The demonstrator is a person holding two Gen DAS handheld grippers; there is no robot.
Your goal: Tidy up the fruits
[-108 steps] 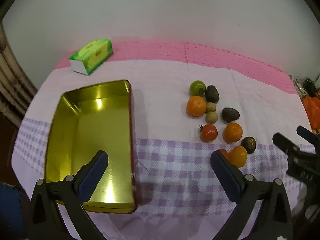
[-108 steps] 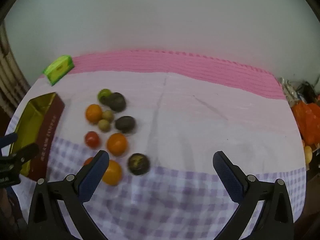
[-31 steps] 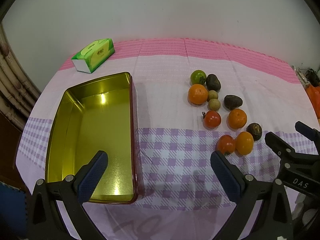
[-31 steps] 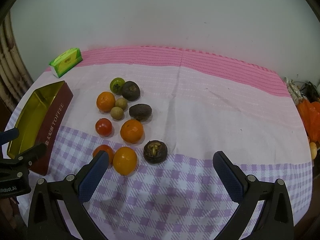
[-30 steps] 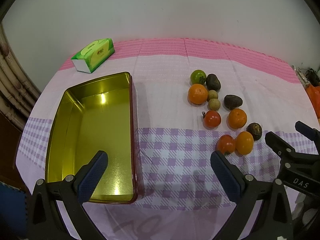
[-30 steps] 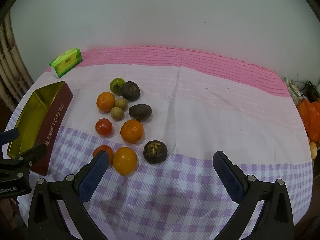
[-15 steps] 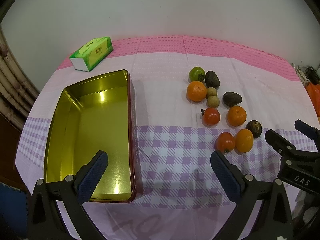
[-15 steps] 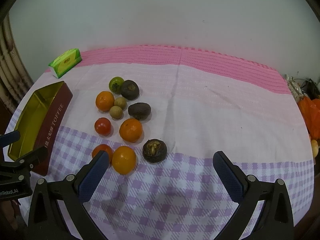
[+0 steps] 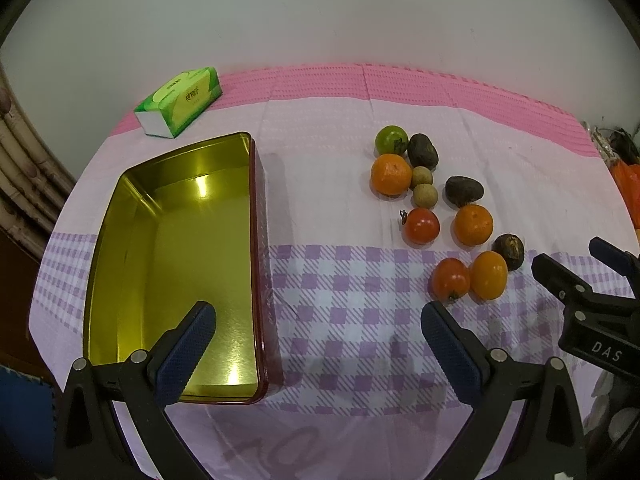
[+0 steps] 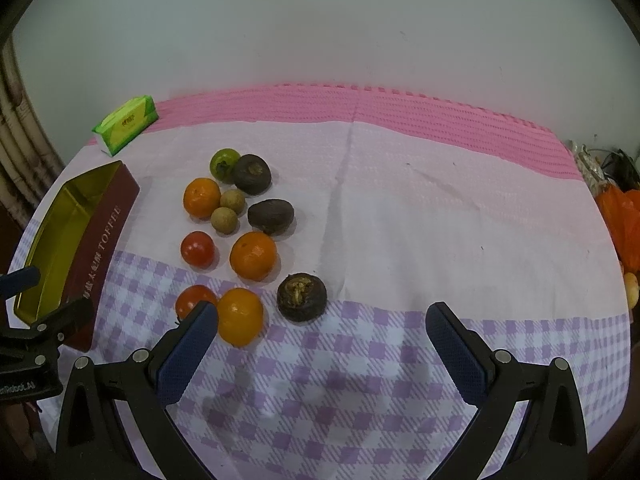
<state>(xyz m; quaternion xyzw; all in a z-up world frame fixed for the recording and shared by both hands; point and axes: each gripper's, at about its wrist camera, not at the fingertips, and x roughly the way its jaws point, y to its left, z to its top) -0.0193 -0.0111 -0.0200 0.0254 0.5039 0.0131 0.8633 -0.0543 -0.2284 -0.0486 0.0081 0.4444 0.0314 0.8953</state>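
Both tongs, left [image 9: 318, 334] and right [image 10: 322, 332], stay spread wide and empty; the fruit [image 10: 253, 255] has not moved.

My two grippers [image 9: 318, 334] [image 10: 322, 336]: black frames, silver screws, blue ridged fingertips [image 9: 188, 342]; one body lettered "DAS".

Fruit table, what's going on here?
Nothing is picked yet. The left gripper and right gripper both hang open and hold nothing above the checked cloth. The fruits lie loose in a cluster on the cloth, beside the gold tin, which has no fruit inside.
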